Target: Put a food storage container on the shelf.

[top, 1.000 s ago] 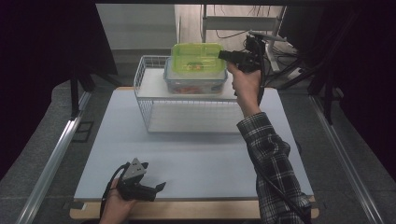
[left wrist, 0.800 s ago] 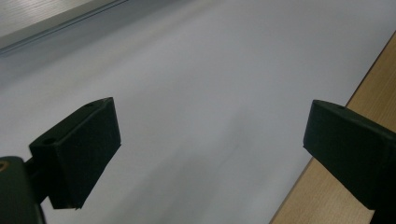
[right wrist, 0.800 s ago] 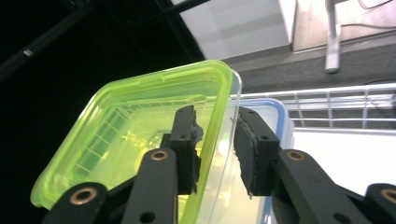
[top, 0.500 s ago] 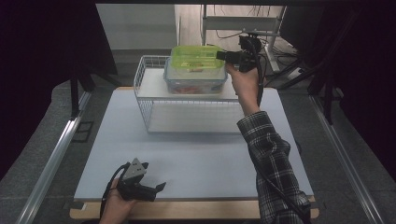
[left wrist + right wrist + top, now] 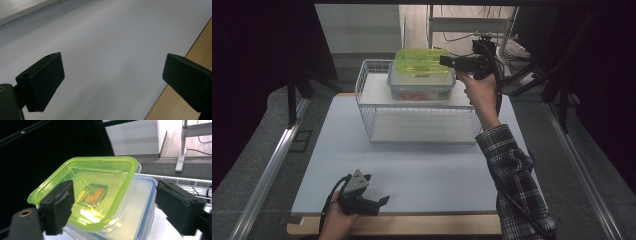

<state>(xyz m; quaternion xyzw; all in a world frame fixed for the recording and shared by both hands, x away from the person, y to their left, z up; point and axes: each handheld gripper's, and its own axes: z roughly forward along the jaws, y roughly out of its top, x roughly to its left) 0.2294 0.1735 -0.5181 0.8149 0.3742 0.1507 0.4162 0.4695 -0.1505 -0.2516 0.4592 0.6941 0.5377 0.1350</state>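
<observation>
A translucent lime-green plastic container (image 5: 87,195) sits on top of a clear lidded box with a blue rim (image 5: 140,220), in the white wire basket (image 5: 372,125) at the table's far side. A red-and-green label shows through it, its writing unreadable. The right gripper (image 5: 447,61) has just been opening beside it, jaws spread, pinching nothing. The left gripper (image 5: 379,202) rests spread over the white mat (image 5: 105,50).
</observation>
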